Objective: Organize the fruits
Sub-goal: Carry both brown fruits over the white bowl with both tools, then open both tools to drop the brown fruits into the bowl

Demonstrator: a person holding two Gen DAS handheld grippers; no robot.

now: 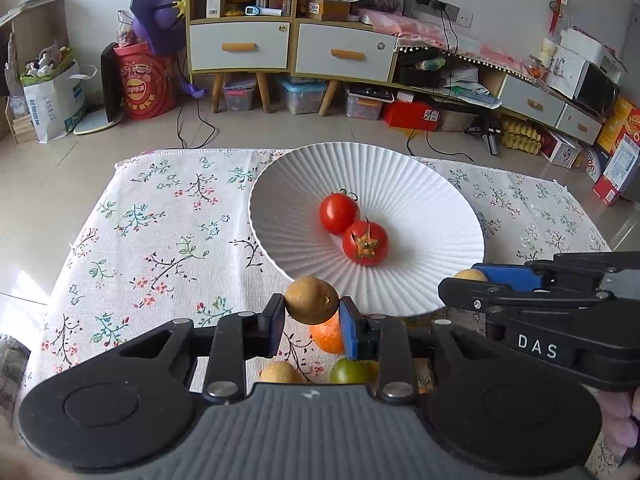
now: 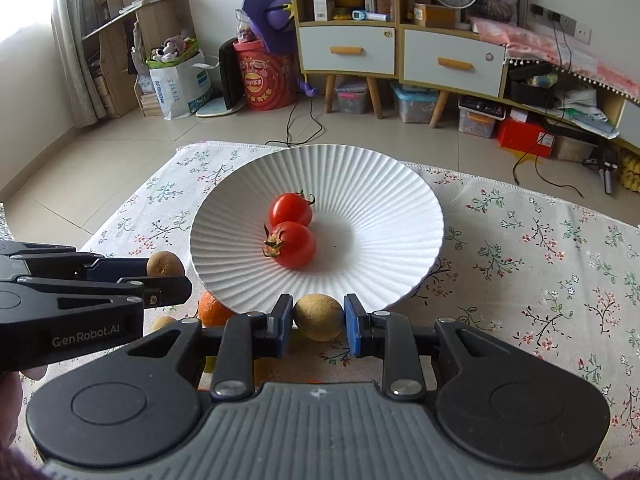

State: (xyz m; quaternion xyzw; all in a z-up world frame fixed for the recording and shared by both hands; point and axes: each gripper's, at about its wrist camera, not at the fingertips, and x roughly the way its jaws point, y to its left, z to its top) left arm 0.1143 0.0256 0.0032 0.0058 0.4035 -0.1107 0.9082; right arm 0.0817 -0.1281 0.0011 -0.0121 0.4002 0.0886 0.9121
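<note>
Two tomatoes (image 1: 354, 226) lay on the ribbed white plate (image 1: 400, 168); at its six o'clock rim, the left gripper (image 1: 312, 320) and right gripper (image 2: 318, 322) each pinched a brown longan (image 1: 312, 300), while an orange (image 1: 326, 338) and other fruit waited on the cloth.

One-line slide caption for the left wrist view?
Left gripper holds a small brown fruit near the white plate with two tomatoes.

The left claw (image 1: 312, 314) pinches a round brown longan fruit (image 1: 312, 300) just before a ribbed white plate (image 1: 440, 216) holding two red tomatoes (image 1: 354, 228).
</note>
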